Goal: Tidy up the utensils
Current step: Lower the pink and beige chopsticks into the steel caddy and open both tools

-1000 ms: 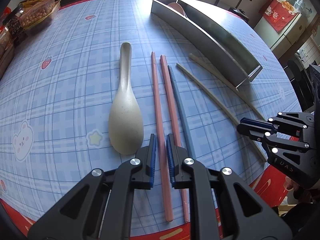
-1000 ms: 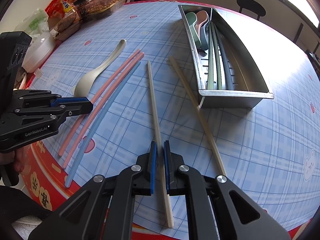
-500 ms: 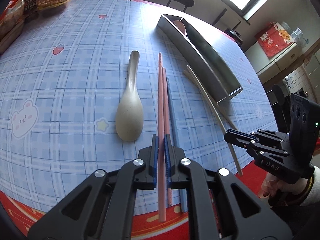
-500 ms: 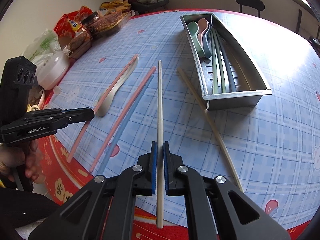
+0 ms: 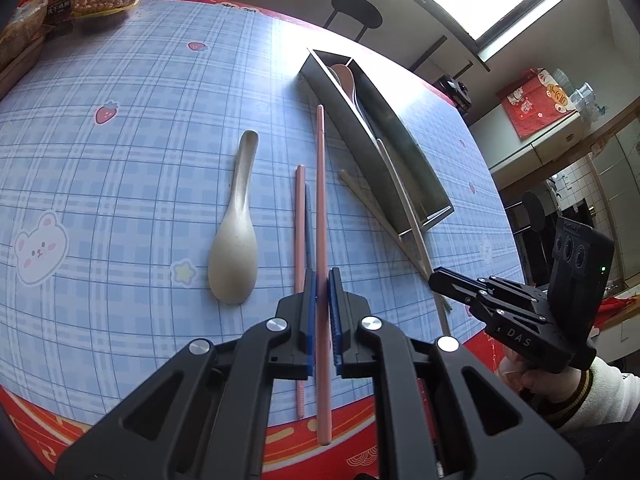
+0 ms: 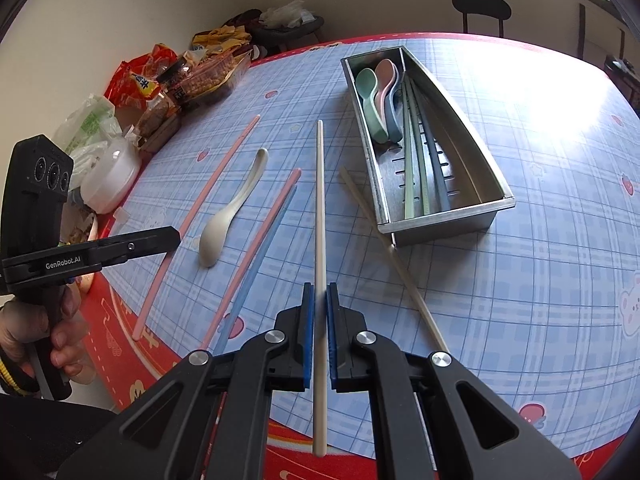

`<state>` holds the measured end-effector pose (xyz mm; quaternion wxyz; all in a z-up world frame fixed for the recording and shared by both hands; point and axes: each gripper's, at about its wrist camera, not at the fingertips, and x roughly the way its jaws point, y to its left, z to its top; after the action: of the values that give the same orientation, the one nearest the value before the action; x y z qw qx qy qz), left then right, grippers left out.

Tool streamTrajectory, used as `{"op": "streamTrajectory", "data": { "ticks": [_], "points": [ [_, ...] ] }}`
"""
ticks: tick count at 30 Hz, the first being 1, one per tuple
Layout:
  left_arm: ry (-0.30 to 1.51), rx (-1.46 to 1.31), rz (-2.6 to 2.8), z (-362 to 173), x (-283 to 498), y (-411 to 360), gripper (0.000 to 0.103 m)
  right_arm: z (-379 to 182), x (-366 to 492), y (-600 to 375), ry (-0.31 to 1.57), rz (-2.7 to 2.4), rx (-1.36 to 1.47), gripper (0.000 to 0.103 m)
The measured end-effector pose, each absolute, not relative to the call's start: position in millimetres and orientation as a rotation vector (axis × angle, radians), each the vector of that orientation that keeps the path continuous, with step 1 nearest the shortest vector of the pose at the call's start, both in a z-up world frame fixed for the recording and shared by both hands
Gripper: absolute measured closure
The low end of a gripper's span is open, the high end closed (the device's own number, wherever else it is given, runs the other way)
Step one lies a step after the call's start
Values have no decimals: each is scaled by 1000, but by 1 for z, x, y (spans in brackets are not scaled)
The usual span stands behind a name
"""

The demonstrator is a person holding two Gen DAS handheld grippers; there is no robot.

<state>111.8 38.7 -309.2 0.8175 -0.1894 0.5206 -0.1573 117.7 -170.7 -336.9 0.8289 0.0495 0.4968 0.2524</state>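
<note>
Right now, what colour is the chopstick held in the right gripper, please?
Beige chopstick; clearest in the right wrist view.

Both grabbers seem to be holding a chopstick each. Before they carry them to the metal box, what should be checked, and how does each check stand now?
1. Left gripper shut on the pink chopstick: ok.
2. Right gripper shut on the beige chopstick: ok.
3. Both held chopsticks lifted off the table: ok.
4. Free space in the metal tray beside the chopsticks already inside: ok.
5. Grip centred along each stick: not ok, most of each stick's length sticks out ahead of the pads.
6. Grip firmness: cannot tell.
</note>
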Motion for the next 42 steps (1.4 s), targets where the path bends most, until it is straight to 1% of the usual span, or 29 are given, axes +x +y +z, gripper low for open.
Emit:
{"op": "streamTrajectory", "data": {
  "ticks": [12, 20, 23, 33, 42],
  "points": [
    [1106, -426, -369, -297, 145, 16, 92, -322, 146, -201, 1022, 454, 176, 97],
    [1083, -439, -375, -286, 191, -2, 92, -310, 200, -210, 1001, 406, 172, 97],
    [1080, -461, -372, -284, 213, -9, 92, -309, 225, -205, 1020, 399, 154, 97],
    [1102, -497, -354, -295, 260, -27, 92, -332, 281, -185, 1098, 383, 86, 97],
    [1111, -511, -334, -303, 275, -24, 92, -348, 299, -178, 1142, 371, 48, 96]
  ]
}}
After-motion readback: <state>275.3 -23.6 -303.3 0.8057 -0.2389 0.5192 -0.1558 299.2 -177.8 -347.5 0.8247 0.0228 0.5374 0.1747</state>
